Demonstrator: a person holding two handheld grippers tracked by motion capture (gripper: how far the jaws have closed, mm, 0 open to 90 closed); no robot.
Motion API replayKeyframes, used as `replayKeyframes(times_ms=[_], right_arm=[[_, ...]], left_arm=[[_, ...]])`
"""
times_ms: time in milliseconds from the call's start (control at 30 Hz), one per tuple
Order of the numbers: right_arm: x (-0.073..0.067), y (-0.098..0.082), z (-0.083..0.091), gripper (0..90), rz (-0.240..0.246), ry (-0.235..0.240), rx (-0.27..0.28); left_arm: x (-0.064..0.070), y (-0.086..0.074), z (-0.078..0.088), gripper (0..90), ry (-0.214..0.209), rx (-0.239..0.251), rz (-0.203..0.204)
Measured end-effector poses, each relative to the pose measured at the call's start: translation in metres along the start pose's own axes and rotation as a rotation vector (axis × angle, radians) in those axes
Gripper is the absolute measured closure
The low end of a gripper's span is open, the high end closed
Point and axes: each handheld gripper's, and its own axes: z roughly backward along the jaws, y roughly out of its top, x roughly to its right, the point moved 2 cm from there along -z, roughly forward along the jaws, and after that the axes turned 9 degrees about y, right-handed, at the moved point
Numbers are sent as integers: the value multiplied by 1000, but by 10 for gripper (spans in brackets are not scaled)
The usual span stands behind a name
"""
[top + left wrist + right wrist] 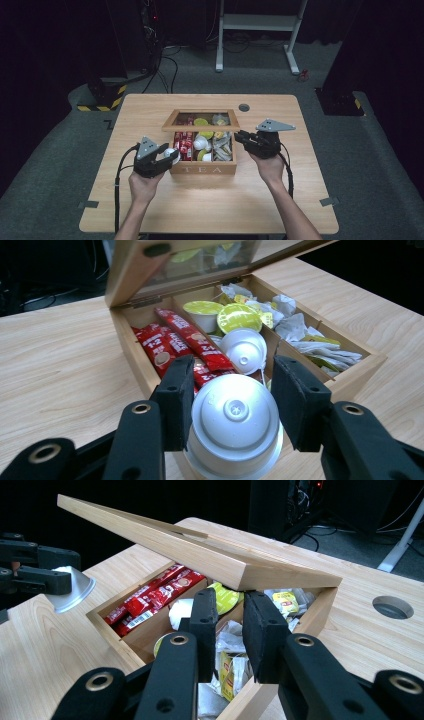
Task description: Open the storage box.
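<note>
Left fingers (235,402) clamp a domed silver capsule (234,424); right fingers (227,630) narrow, empty, above the wooden box (305,625).

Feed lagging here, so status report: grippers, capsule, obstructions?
Left gripper shut on silver capsule beside the tea box. Right gripper shut, under raised lid. Nothing blocking.

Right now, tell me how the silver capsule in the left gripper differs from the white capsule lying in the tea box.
The silver capsule is shiny metal grey; the white capsule is matt white. The silver one is clamped in the left gripper, outside the tea box; the white one rests in its middle compartment. Both are domed capsules with a rim.
</note>
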Motion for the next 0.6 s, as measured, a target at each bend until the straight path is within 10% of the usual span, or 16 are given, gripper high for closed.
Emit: replayKeyframes(times_ms=[600], right_arm=[[0,0,0,756,0,-1,-1]], left_arm=[[-20,-5,11,531,42,11,37]])
